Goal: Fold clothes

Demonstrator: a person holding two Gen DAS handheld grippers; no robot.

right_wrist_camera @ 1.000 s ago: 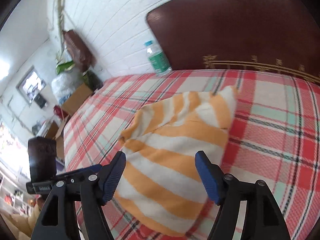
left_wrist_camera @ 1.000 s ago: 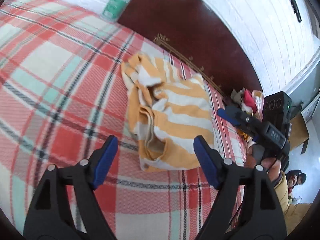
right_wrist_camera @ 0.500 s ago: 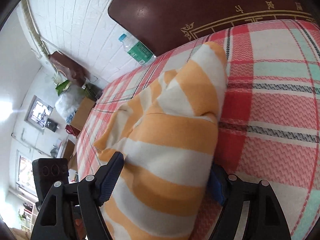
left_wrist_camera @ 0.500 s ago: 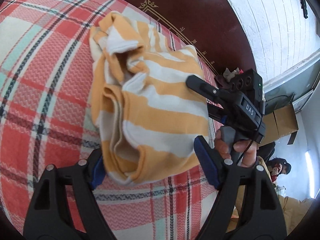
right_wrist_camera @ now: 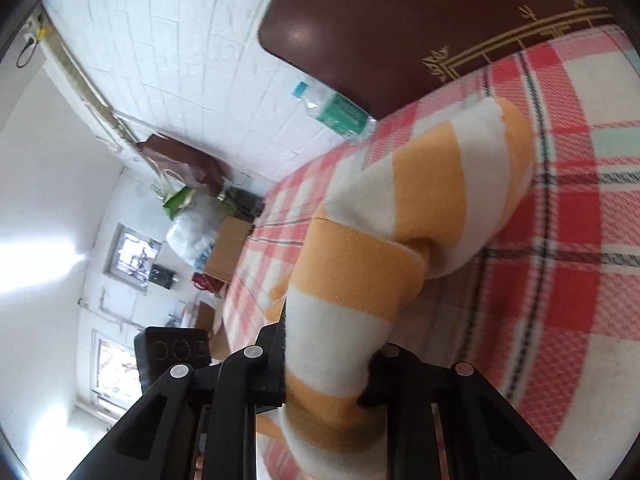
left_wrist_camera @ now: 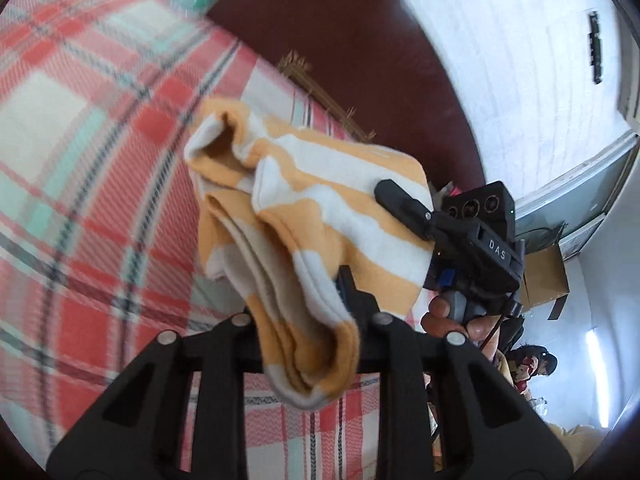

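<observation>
An orange-and-white striped garment (left_wrist_camera: 320, 208) hangs bunched above the plaid bed cover (left_wrist_camera: 80, 168). My left gripper (left_wrist_camera: 308, 304) has its jaws closing on the garment's near hem, and the cloth is pinched between them and drapes over their tips. In the right wrist view the same garment (right_wrist_camera: 360, 272) fills the gap of my right gripper (right_wrist_camera: 328, 348), whose jaws are closing on a thick fold. The left wrist view shows the right gripper's upper finger (left_wrist_camera: 400, 202) lying on the garment's far edge, with a hand (left_wrist_camera: 452, 316) on its handle.
A dark brown headboard (left_wrist_camera: 360, 60) stands behind the bed against a white brick wall. A green-labelled water bottle (right_wrist_camera: 340, 114) sits at the bed's head. Cardboard boxes (right_wrist_camera: 228, 248) and bags stand beside the bed. A person (left_wrist_camera: 532, 364) is low at the right.
Both grippers stood open around the garment as it lay on the bed. Both have since pinched it, and the left end has risen off the cover.
</observation>
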